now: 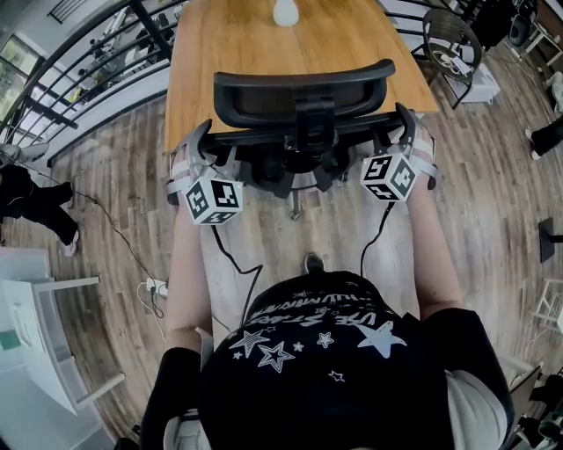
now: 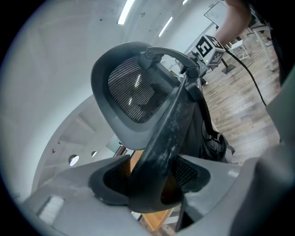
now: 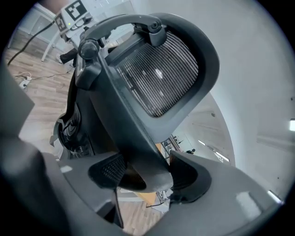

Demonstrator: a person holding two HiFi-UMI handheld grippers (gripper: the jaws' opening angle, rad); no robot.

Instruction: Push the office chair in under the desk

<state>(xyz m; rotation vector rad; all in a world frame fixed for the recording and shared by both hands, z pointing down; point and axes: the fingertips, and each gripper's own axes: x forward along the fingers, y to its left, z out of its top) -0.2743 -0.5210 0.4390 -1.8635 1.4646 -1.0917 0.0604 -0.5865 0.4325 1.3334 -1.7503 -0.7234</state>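
The black office chair faces the wooden desk (image 1: 229,44), its mesh headrest (image 1: 303,92) over the desk's near edge. Both grippers grasp the chair's back frame (image 1: 303,136), one at each end. My left gripper (image 1: 201,145) is shut on the left arm of that frame (image 2: 161,147), which fills the gap between the pads (image 2: 110,177). My right gripper (image 1: 406,127) is shut on the right arm of the frame (image 3: 133,138) in the same way. The headrest (image 2: 133,92) (image 3: 161,73) rises above each grip. The seat and wheels are hidden below the backrest.
A small white object (image 1: 285,12) lies on the desk's far end. A black railing (image 1: 79,79) runs along the left, and a second chair (image 1: 453,39) stands at the back right. A power strip (image 1: 154,287) and cables lie on the wooden floor at the left.
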